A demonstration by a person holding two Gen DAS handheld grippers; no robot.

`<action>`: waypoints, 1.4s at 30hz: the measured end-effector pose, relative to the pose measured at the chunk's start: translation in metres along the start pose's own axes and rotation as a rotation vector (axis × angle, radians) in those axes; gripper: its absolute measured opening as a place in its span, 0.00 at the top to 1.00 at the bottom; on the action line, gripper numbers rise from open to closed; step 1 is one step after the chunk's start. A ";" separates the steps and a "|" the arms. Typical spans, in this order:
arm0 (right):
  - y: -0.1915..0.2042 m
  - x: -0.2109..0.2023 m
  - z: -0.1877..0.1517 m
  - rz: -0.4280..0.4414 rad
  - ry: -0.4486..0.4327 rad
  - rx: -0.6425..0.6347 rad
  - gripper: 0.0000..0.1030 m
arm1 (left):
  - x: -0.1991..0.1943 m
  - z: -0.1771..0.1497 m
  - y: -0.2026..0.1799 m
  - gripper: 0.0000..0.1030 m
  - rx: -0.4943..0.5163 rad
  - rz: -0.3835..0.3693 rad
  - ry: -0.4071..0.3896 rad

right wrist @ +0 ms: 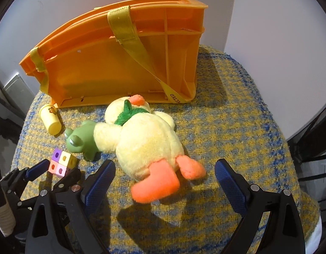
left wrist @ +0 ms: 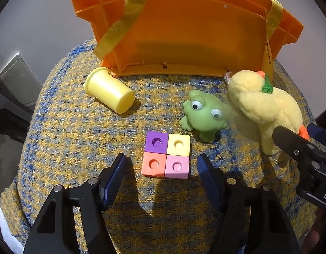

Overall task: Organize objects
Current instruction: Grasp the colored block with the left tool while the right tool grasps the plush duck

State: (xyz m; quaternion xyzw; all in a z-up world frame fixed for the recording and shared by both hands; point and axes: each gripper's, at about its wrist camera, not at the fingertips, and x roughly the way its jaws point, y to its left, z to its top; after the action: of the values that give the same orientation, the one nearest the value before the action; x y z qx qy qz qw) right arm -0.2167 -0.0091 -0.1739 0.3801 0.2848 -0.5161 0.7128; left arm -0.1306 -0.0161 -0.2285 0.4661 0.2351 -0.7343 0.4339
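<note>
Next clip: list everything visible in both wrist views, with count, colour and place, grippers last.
Bin: one, orange, standing at the back of the surface, yellow straps draped over it.
Tub: one, pale yellow, lying on its side at the bin's left foot.
Toy frog: one, green, mid-surface, touching the plush duck.
Plush duck: one, pale yellow with orange feet and green scarf, lying in front of the bin.
Cube block: one, made of purple, yellow, coral and pink cubes, in front of the frog.
Woven cover: one, blue and yellow, under everything.
Left gripper: open, either side of the cube block.
Right gripper: open, at the duck's feet.
</note>
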 end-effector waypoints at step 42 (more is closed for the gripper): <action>0.003 -0.031 0.005 0.041 -0.043 -0.023 0.51 | -0.043 0.004 -0.006 0.63 0.026 -0.012 -0.084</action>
State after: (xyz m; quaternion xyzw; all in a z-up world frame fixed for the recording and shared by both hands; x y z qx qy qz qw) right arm -0.2231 0.0030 -0.1455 0.3666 0.2675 -0.5060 0.7334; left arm -0.1290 0.0019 -0.1888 0.4392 0.2099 -0.7588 0.4327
